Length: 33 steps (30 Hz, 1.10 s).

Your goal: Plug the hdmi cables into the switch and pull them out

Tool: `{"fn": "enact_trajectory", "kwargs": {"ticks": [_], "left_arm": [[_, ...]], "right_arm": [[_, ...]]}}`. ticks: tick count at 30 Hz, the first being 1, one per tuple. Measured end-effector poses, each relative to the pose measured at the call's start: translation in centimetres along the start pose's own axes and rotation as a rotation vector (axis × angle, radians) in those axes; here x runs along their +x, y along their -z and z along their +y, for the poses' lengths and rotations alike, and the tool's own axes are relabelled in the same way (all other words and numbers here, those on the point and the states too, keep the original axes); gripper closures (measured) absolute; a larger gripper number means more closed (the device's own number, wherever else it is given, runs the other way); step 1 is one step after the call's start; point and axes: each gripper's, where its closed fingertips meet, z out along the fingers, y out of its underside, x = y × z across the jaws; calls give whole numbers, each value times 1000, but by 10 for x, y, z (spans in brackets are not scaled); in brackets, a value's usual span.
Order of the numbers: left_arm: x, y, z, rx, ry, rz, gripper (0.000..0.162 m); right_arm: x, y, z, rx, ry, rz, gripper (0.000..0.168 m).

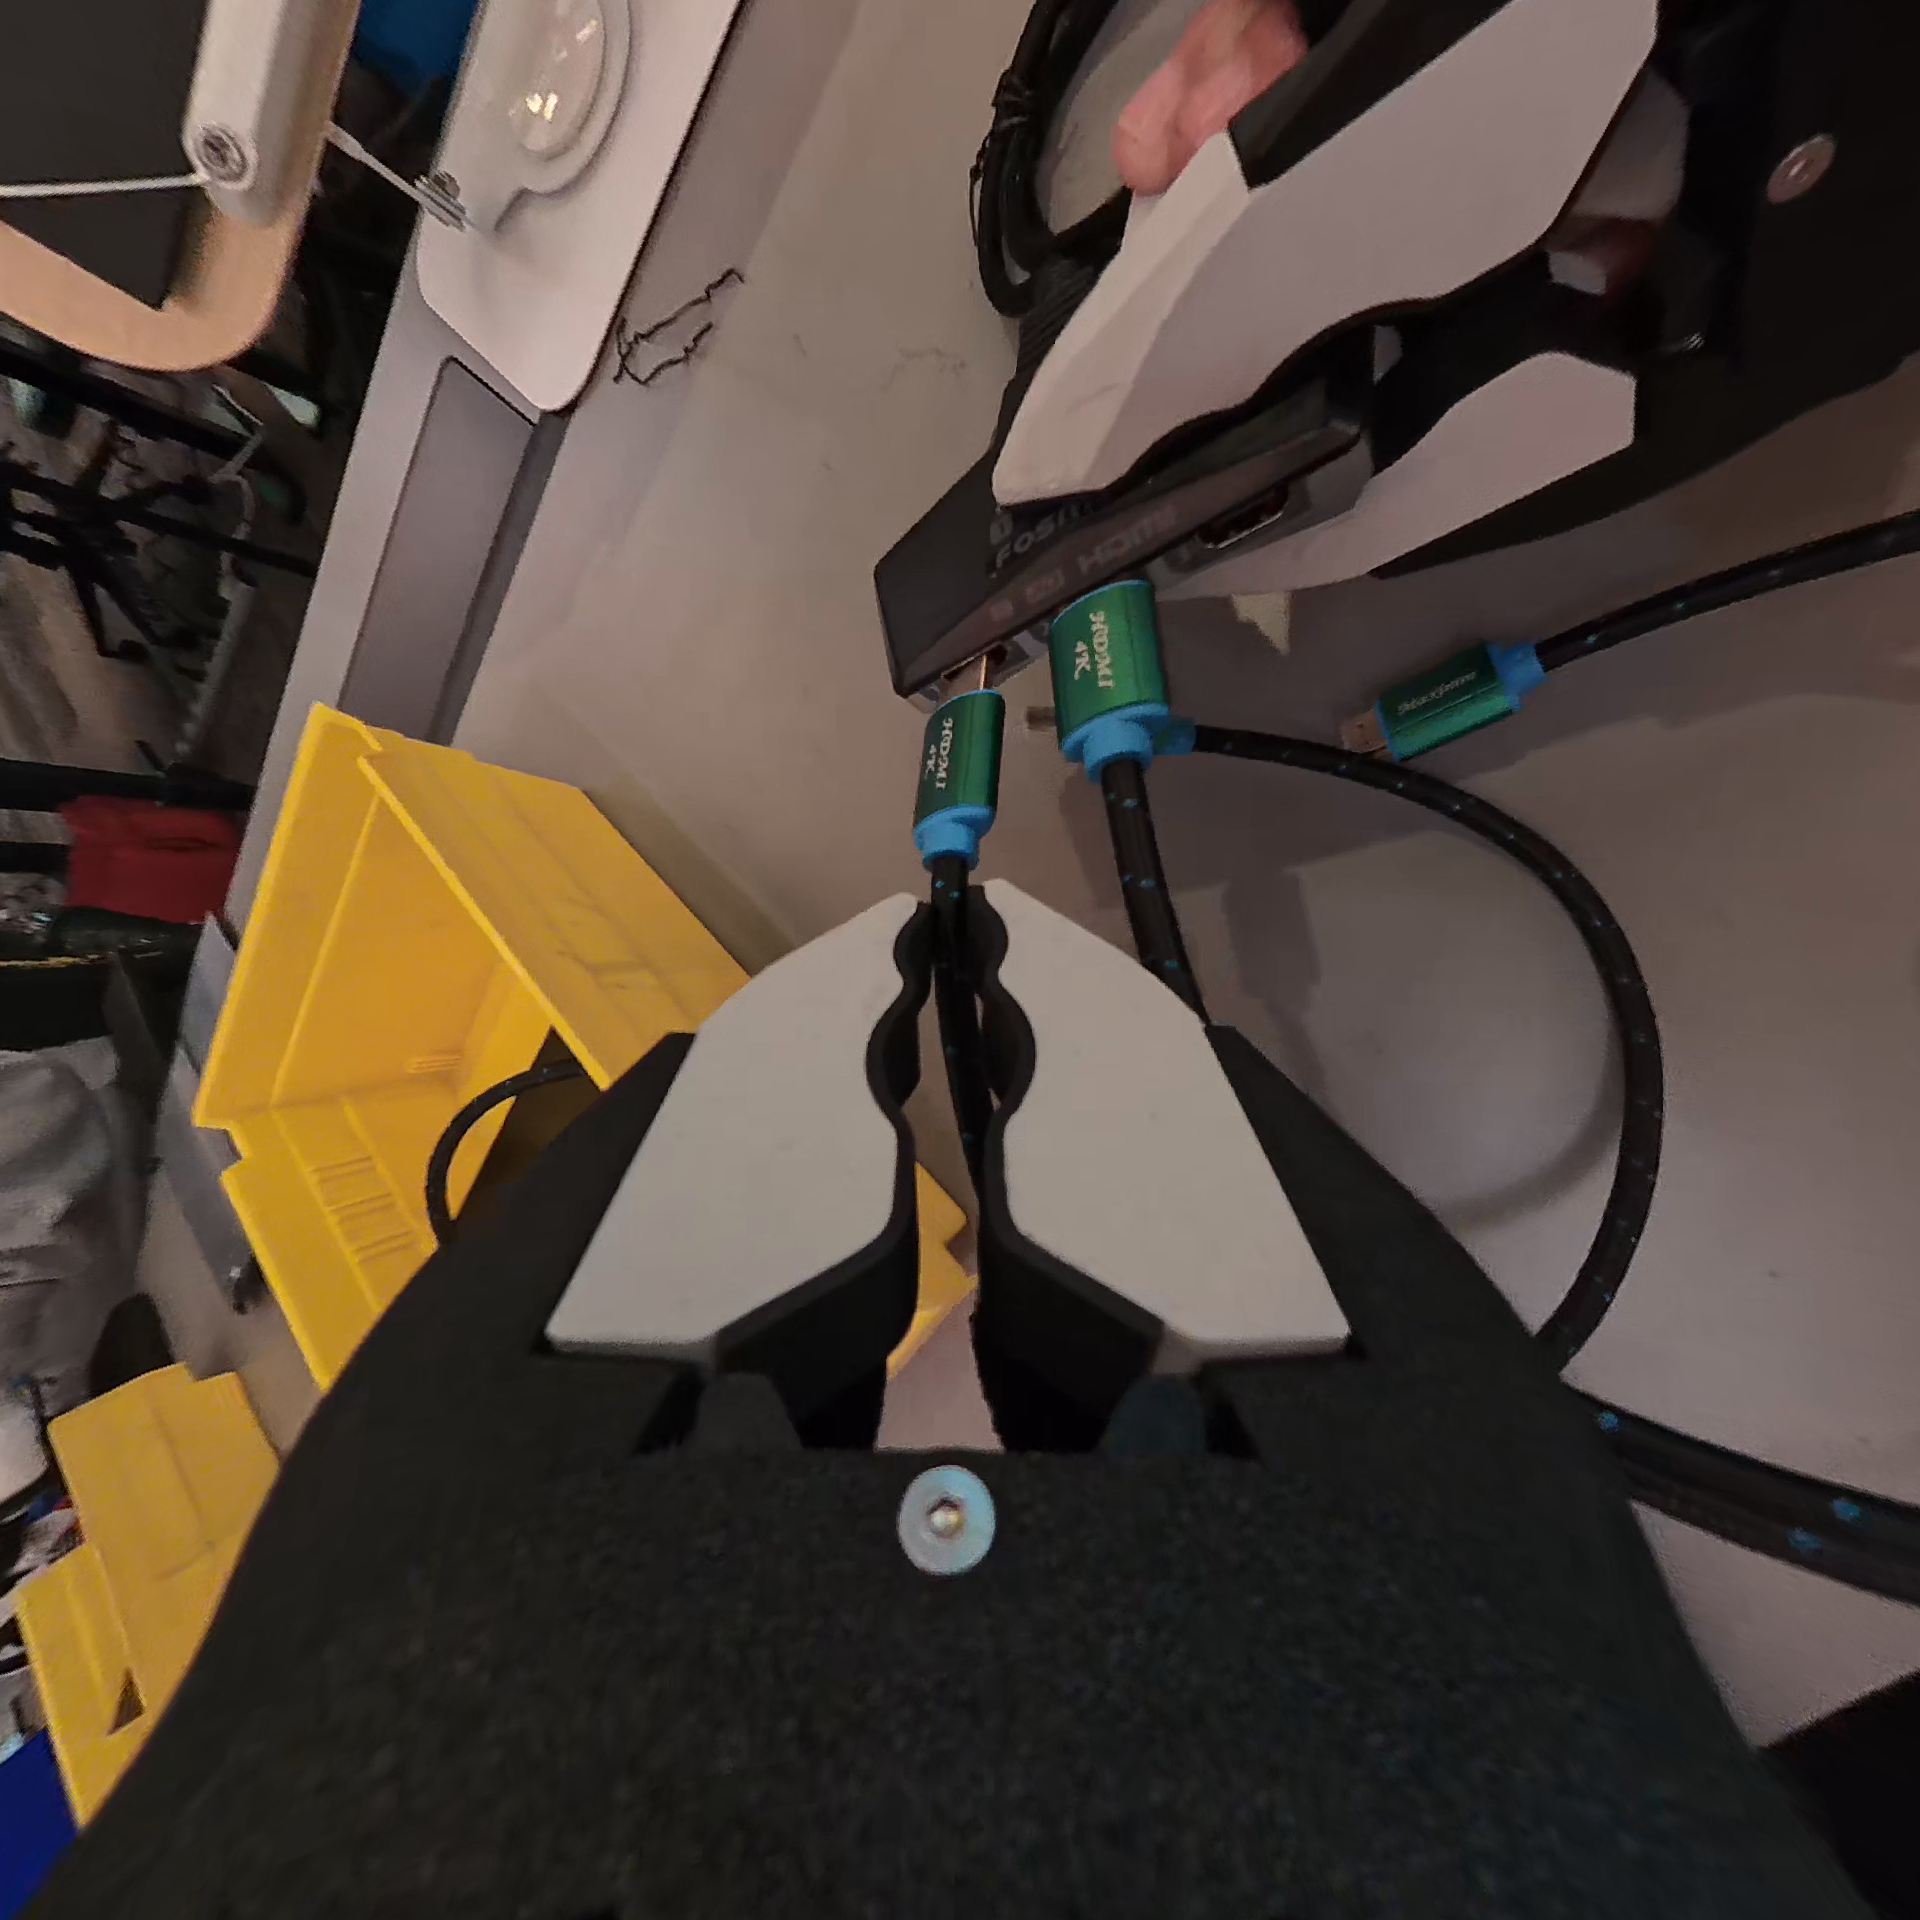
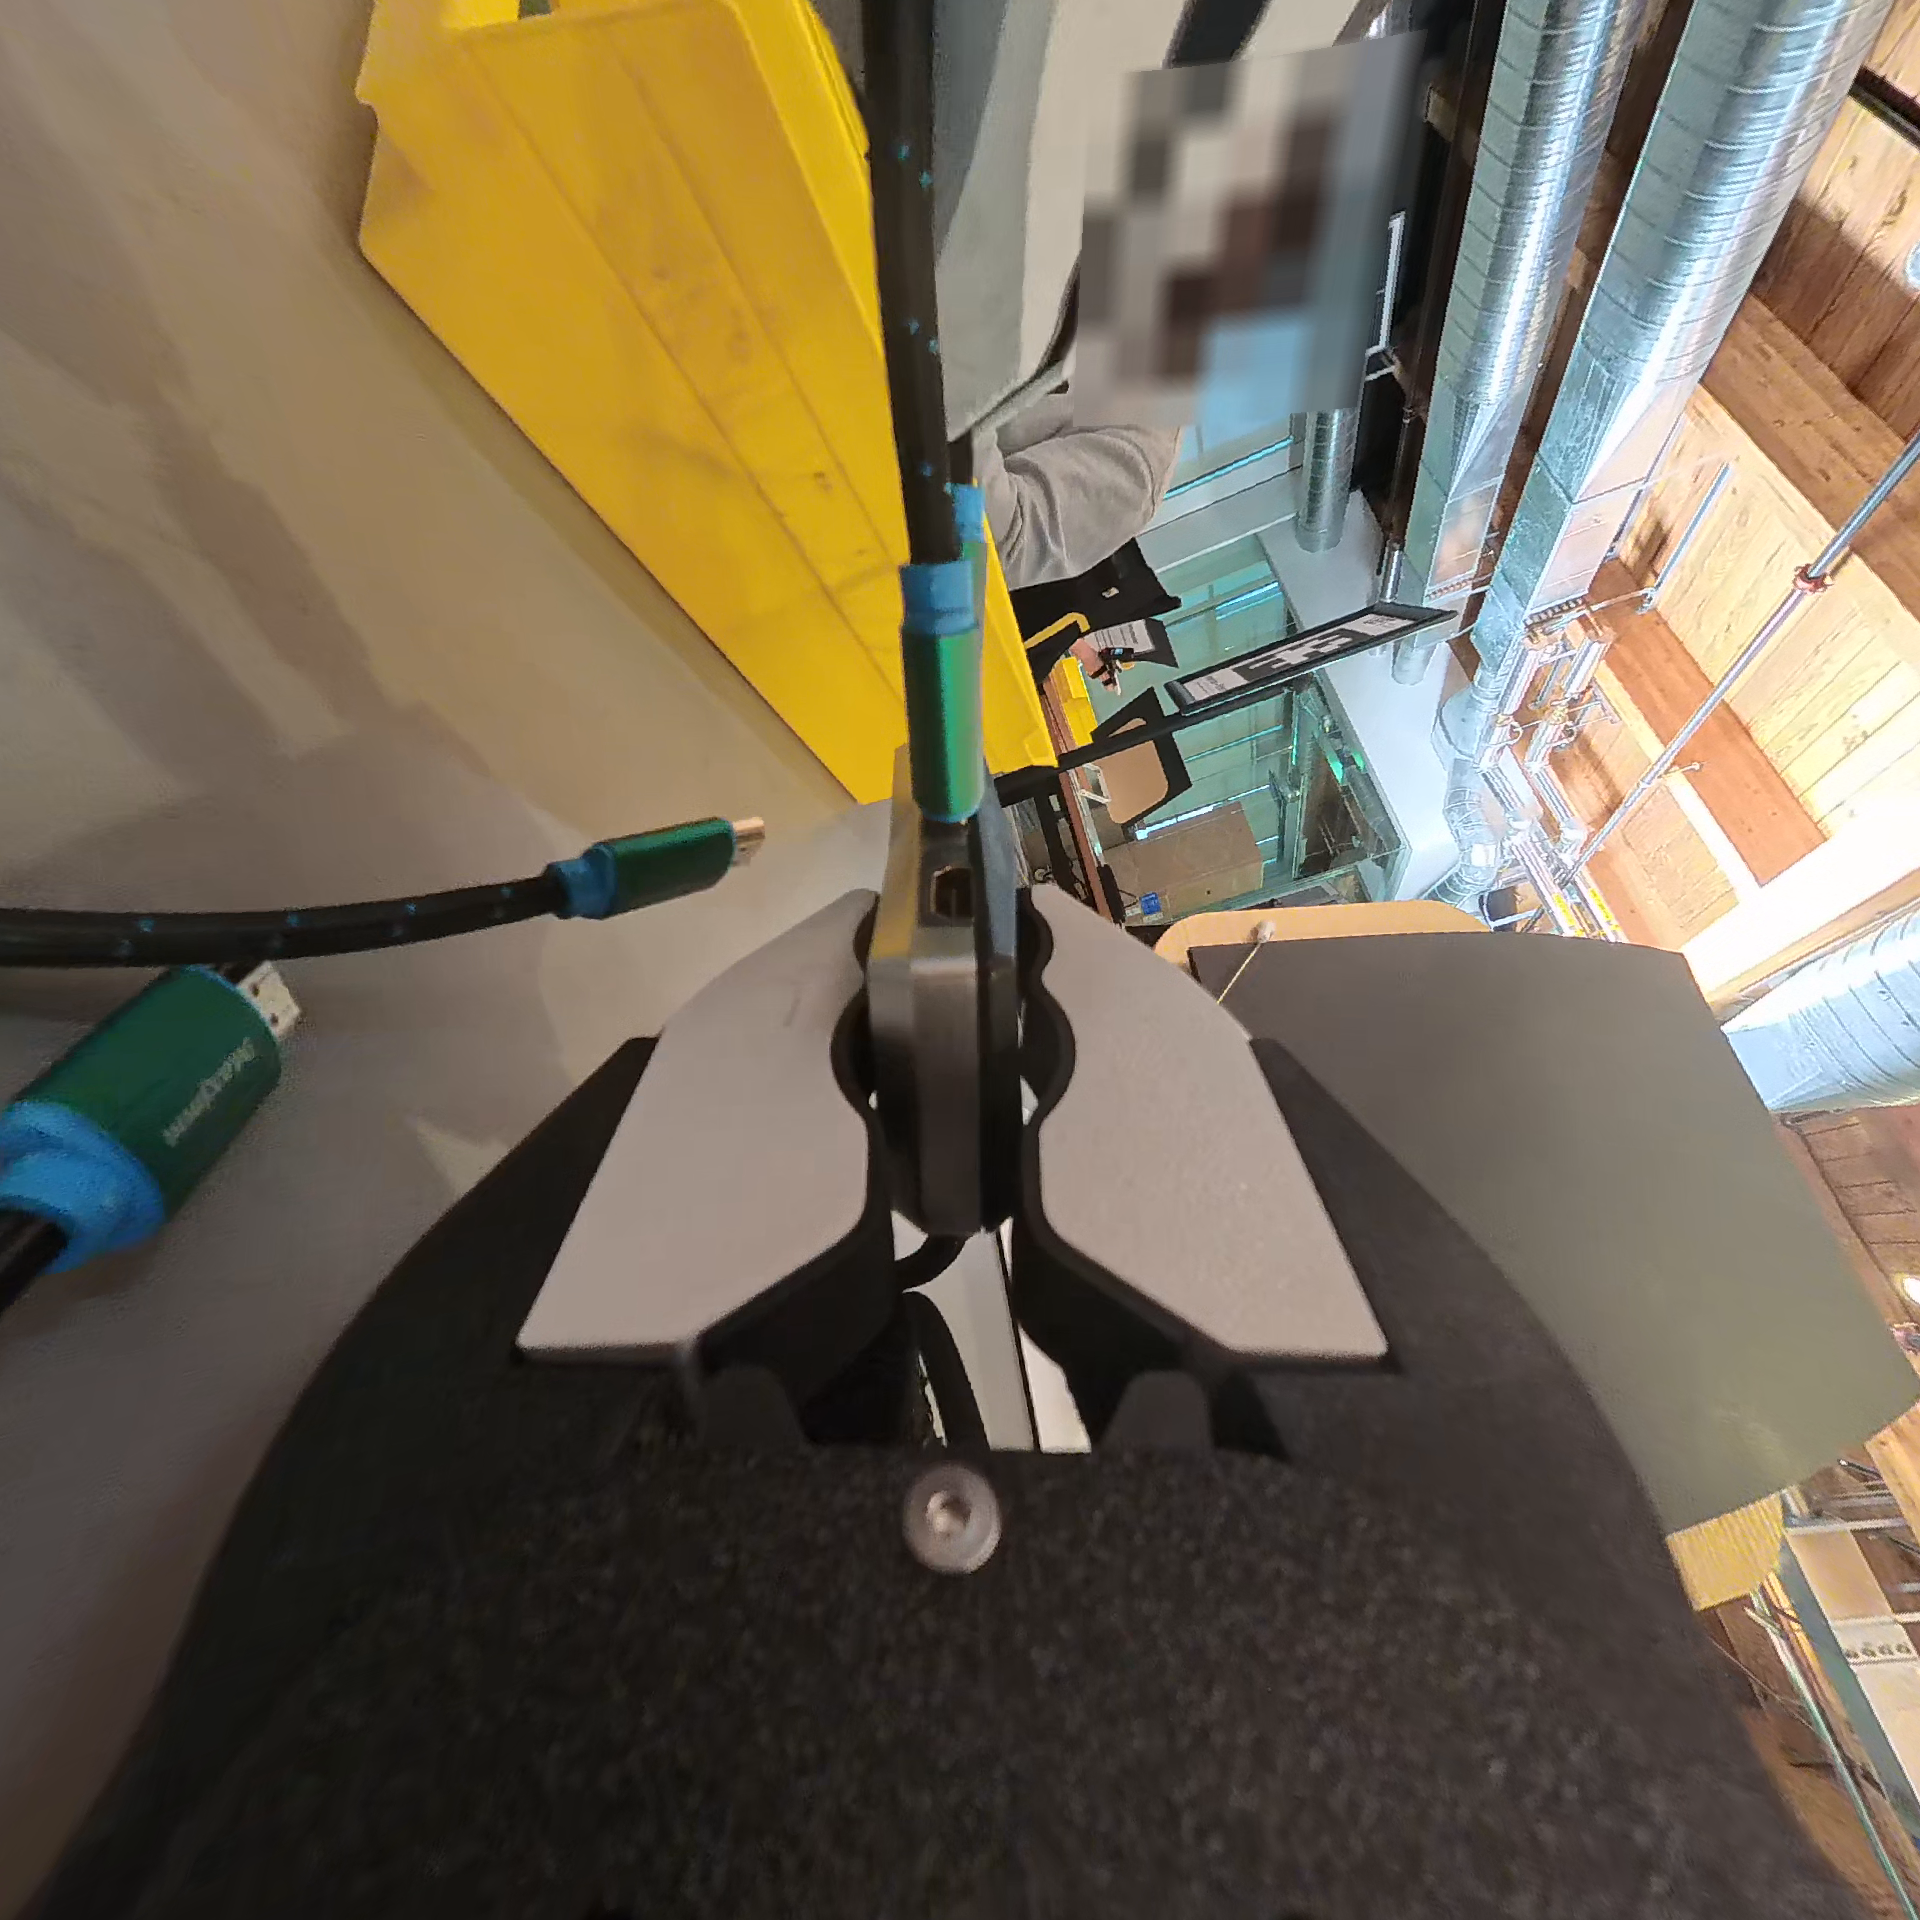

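Observation:
The black HDMI switch is lifted off the table, clamped between the white fingers of my right gripper, which is shut on it; the switch shows edge-on in the right wrist view. My left gripper is shut on a black braided cable just behind its green plug. That plug's metal tip sits at the mouth of the switch's end port, part of it still showing. A second green plug is seated in the neighbouring port. Another port is empty.
A loose green plug lies on the grey table to the right, and two loose plugs show in the right wrist view. A yellow bin lies on its side at the left, near the table edge. Coiled black cable lies behind the switch. The grippers' ends are close to 7 centimetres from one another.

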Motion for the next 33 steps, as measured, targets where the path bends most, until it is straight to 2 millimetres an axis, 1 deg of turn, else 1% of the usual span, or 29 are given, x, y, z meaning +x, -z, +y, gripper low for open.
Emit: {"fn": "enact_trajectory", "kwargs": {"ticks": [5, 10, 15, 23, 29, 33], "left_arm": [[-1, 1, -2, 41, -39, -33, 156], [-1, -2, 1, 52, -68, -30, 156], [0, -3, -1, 64, -145, -56, 156], [-5, -8, -4, 62, -62, -92, 156], [-9, -10, -2, 27, 63, -134, 155], [-7, -14, 2, 2, 117, -133, 155]], "right_arm": [[0, 0, 1, -1, -5, -3, 147], [-2, -1, 1, -5, 3, -10, 146], [-2, -2, 1, -6, 6, -12, 146], [-1, -3, 5, -44, 15, -6, 147], [-1, -4, 6, -57, -16, -14, 147], [-3, -6, 7, -83, 19, -9, 147]]}}
